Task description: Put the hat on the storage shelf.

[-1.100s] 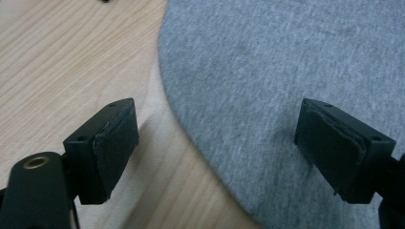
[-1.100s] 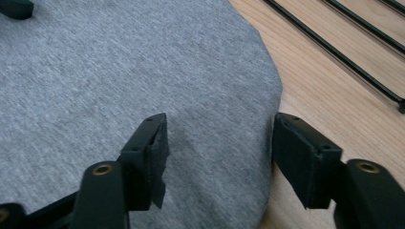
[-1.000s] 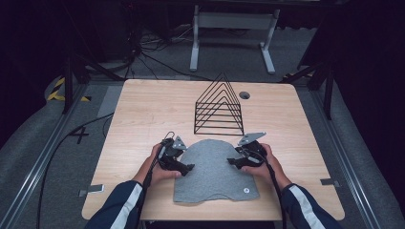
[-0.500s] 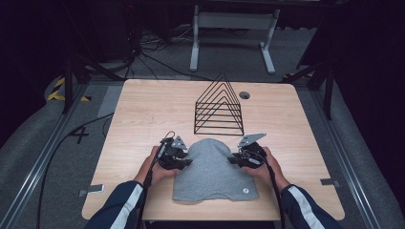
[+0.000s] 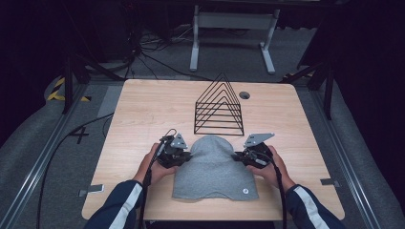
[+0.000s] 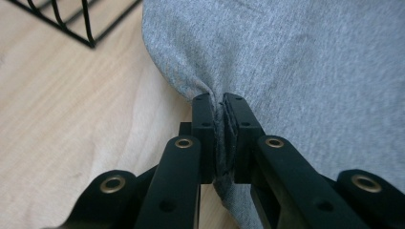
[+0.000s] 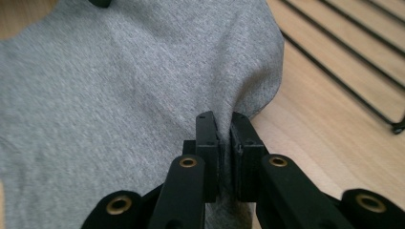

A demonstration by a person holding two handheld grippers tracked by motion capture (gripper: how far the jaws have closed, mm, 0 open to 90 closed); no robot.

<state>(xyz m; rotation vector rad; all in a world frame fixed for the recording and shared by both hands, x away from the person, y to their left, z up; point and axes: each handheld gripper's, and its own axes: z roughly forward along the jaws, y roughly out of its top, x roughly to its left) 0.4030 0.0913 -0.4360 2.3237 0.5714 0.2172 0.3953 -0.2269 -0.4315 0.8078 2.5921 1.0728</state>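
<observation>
Grey beanie (image 5: 213, 167) flat on table (image 5: 143, 119); left tool (image 5: 184, 156) and right tool (image 5: 237, 156) clamped on opposite edges, forearms low.

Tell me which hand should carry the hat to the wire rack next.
Neither alone, probably. The left tongs and right tongs are each shut on an opposite edge of the hat, and the rack stands straight ahead, about equally near both. If only one, the right sits slightly closer.

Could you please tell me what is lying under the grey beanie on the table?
The grey beanie lies on the bare wooden table, both grippers pinching its edges. Whatever sits beneath or inside it is covered by fabric and cannot be seen.
</observation>
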